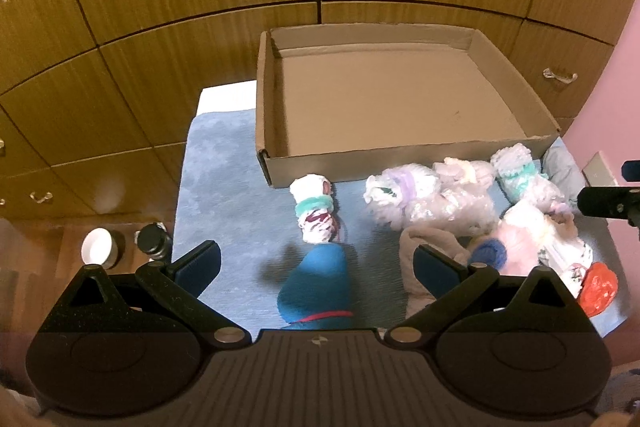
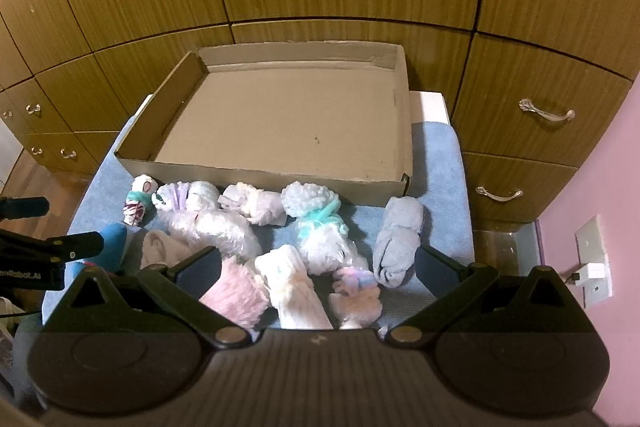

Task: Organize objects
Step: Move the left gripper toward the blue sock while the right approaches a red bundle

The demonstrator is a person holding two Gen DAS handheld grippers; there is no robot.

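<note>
Hovering wide open and empty over the blue mat [image 2: 440, 155], left gripper [image 1: 316, 263] above a teal sock [image 1: 316, 283], right gripper [image 2: 318, 267] above rolled sock bundles [image 2: 320, 227], empty cardboard box [image 2: 404, 131] just beyond.

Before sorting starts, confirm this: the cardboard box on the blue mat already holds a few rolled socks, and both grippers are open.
Wrong: the cardboard box is empty in both wrist views. The rolled socks lie on the blue mat before it.
</note>
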